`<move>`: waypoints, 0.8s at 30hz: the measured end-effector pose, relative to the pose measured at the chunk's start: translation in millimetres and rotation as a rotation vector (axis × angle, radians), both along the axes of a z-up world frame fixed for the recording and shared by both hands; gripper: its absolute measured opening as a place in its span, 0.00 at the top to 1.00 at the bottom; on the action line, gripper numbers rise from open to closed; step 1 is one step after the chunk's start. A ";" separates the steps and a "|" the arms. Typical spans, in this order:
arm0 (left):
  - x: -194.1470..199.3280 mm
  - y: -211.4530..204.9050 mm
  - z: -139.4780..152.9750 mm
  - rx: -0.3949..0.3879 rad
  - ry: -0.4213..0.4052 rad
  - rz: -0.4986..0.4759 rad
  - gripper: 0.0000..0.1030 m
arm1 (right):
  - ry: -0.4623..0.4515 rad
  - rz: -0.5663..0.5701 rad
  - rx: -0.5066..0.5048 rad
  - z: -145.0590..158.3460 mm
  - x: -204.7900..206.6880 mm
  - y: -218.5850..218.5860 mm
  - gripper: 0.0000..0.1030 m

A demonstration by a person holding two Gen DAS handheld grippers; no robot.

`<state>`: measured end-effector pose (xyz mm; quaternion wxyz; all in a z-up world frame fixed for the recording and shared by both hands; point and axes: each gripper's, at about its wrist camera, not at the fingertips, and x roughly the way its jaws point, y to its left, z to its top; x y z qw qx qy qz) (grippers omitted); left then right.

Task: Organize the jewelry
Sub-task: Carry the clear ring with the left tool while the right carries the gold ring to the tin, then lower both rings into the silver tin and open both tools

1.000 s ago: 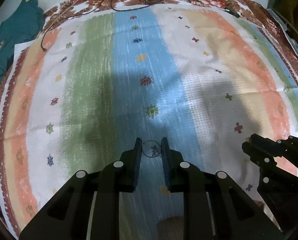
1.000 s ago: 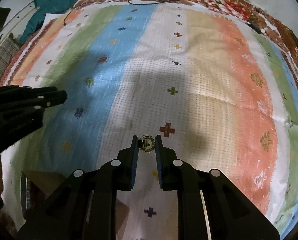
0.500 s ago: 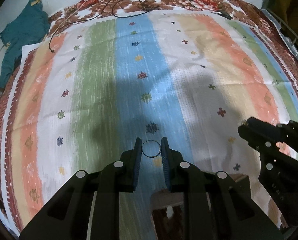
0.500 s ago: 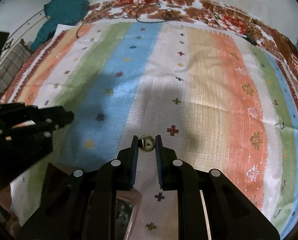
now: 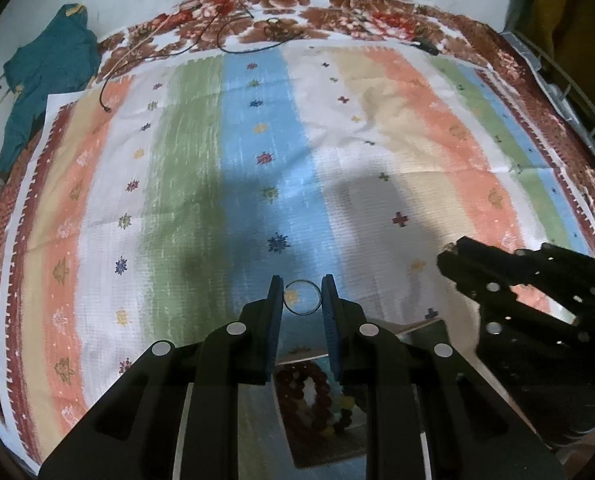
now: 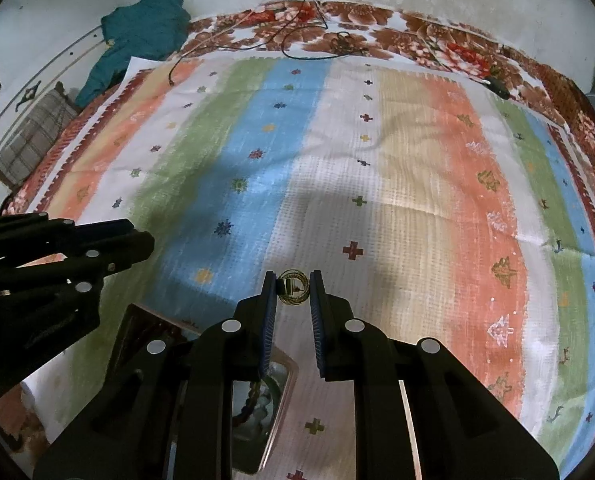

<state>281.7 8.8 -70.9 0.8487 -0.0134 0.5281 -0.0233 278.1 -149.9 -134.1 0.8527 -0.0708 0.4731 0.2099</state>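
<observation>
My left gripper point(image 5: 302, 295) is shut on a thin dark ring point(image 5: 302, 282), held above the striped cloth point(image 5: 201, 160). My right gripper point(image 6: 293, 290) is shut on a gold ring ornament point(image 6: 293, 288). A jewelry box point(image 5: 417, 330) lies below and just behind the fingers; it holds a dark red bead bracelet point(image 5: 297, 384) and a mirror-like tray. The box also shows in the right wrist view point(image 6: 281, 376) under the left finger. The right gripper appears at the right of the left wrist view point(image 5: 509, 280); the left gripper appears at the left of the right wrist view point(image 6: 65, 248).
A teal garment point(image 5: 45, 80) lies at the far left by the wall. Black cables point(image 5: 237, 36) run over the floral bedsheet border at the back. A checked cushion point(image 6: 33, 140) sits at the left. A metal rack point(image 5: 569, 92) stands at the right.
Both grippers have pulled back and risen with their rings still held. The jewelry box has come into view beneath the fingers.
</observation>
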 end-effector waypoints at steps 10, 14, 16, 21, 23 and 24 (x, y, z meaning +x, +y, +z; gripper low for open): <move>-13.1 1.0 5.9 -0.018 -0.010 0.005 0.82 | 0.001 0.016 0.004 3.1 -14.5 -1.0 0.83; -22.0 1.8 11.0 -0.027 -0.022 0.005 0.82 | 0.000 0.029 0.007 5.5 -21.5 0.1 0.83; -26.6 1.6 14.9 -0.035 -0.031 0.006 0.82 | -0.004 0.034 0.009 7.3 -25.2 0.5 0.83; -36.7 0.0 22.3 -0.050 -0.048 0.000 0.82 | 0.000 0.048 0.011 8.4 -33.3 1.4 0.83; -42.4 -1.0 26.0 -0.057 -0.056 -0.003 0.82 | 0.000 0.054 0.008 8.7 -37.2 2.1 0.83; -44.1 -1.3 27.2 -0.060 -0.058 -0.005 0.82 | -0.001 0.055 0.008 9.1 -38.5 2.0 0.83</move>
